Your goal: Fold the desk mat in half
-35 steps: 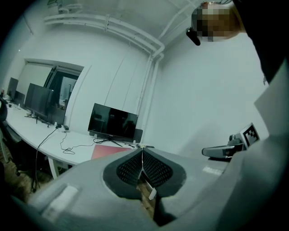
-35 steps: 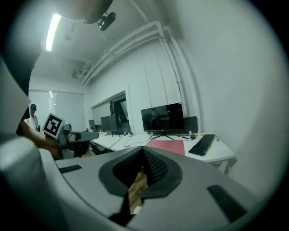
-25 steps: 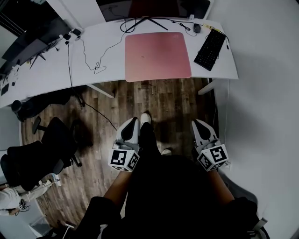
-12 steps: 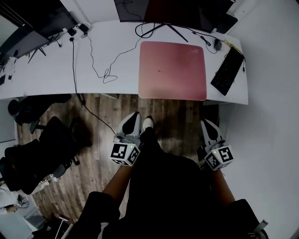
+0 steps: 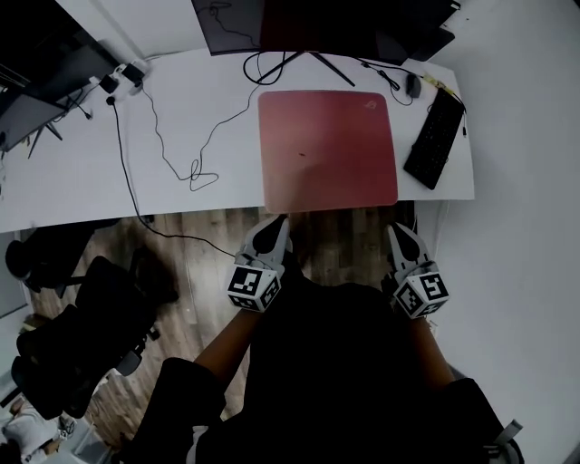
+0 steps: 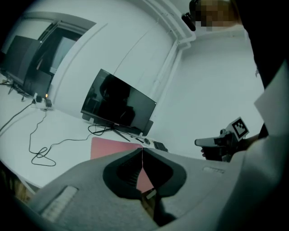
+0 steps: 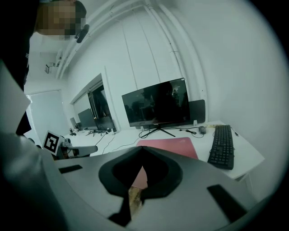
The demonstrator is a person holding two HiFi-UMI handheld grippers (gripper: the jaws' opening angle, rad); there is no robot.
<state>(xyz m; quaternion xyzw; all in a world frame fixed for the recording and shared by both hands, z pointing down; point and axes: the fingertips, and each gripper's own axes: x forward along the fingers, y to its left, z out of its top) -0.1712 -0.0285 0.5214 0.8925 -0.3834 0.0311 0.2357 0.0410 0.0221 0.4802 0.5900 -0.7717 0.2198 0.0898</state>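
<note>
A pink desk mat [image 5: 327,149] lies flat and unfolded on the white desk [image 5: 109,172], its front edge along the desk's front edge. It also shows in the left gripper view as a pink desk mat [image 6: 110,147] and in the right gripper view as a pink desk mat [image 7: 172,146]. My left gripper [image 5: 274,227] is shut and empty, held over the floor just short of the mat's front left corner. My right gripper [image 5: 400,231] is shut and empty too, just short of the mat's front right corner. Neither touches the mat.
A black keyboard [image 5: 433,138] lies right of the mat, a mouse [image 5: 413,85] behind it. A monitor [image 5: 299,23] on a stand sits behind the mat, with cables [image 5: 195,168] trailing left. Black office chairs [image 5: 82,335] stand on the wooden floor at the left.
The view has drawn closer to the desk. Both grippers have moved forward from mid-floor to just before the mat's front edge, still shut.
</note>
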